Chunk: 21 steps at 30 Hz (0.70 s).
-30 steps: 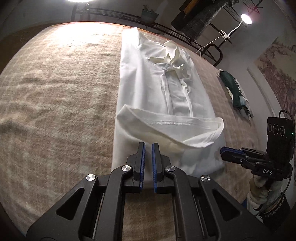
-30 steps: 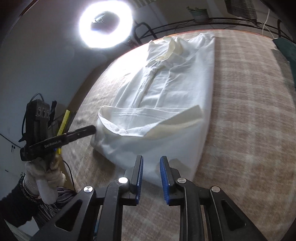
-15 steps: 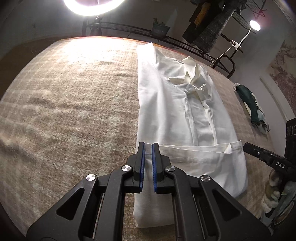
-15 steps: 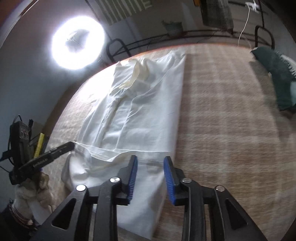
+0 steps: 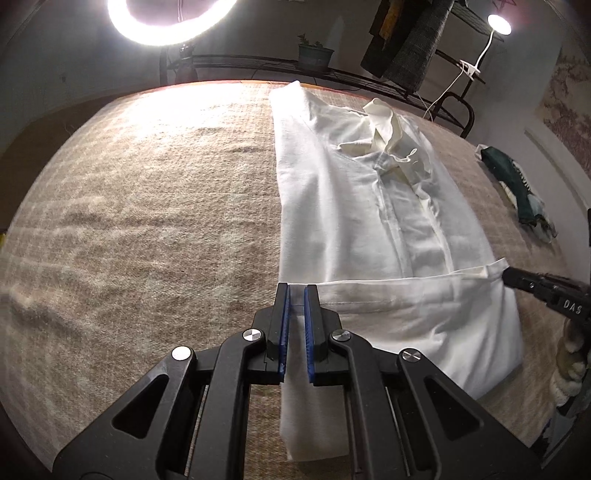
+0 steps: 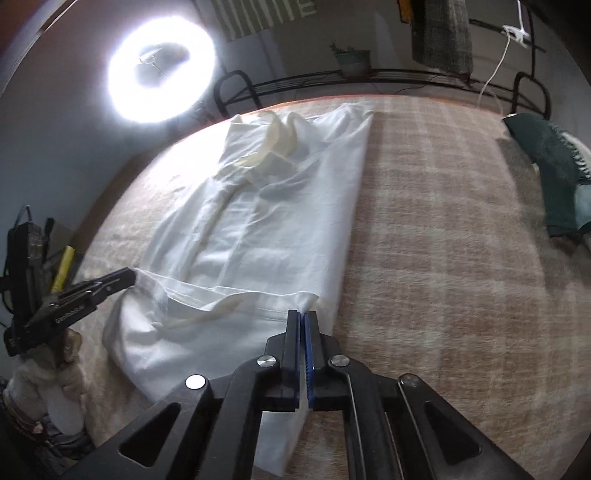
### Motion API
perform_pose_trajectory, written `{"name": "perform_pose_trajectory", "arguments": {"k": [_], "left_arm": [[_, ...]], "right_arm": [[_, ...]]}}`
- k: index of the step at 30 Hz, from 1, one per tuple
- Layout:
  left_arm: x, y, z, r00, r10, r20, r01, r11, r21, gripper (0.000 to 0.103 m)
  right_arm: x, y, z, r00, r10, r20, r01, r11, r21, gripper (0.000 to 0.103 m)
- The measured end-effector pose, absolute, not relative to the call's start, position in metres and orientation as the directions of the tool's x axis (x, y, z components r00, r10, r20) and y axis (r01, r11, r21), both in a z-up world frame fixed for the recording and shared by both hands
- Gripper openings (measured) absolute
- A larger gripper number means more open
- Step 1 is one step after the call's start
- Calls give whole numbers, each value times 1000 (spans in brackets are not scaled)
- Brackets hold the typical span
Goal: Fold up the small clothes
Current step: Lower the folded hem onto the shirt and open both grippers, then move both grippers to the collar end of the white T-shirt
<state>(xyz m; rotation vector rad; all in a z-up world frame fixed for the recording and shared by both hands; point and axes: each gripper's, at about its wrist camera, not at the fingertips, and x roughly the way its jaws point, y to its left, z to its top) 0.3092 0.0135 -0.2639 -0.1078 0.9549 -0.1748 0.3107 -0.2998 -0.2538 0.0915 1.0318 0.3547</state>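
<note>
My ring light [image 6: 161, 70] blows out white, glares on far blanket [image 5: 155, 122]. Small lamp [image 5: 499, 24] adds flare. Room dim. Fisheye bends edges, corners black. Right view motion-blurred.

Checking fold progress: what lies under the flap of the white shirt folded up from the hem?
Under the flap lies the white shirt's lower front; the button placket runs beneath it. That covered part is hidden. Both grippers pinch the flap's corners.
</note>
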Motion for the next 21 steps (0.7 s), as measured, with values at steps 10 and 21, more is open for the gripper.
{"name": "perform_pose_trajectory", "arguments": {"k": [10, 21], "left_arm": [[325, 24, -247, 592, -200, -781, 57, 977, -207, 4], [412, 35, -227, 620, -197, -759, 81, 979, -187, 4]], "right_arm": [[314, -310, -240, 464, 416, -782, -280, 907, 315, 23], [371, -321, -230, 491, 408, -770, -263, 912, 316, 23]]}}
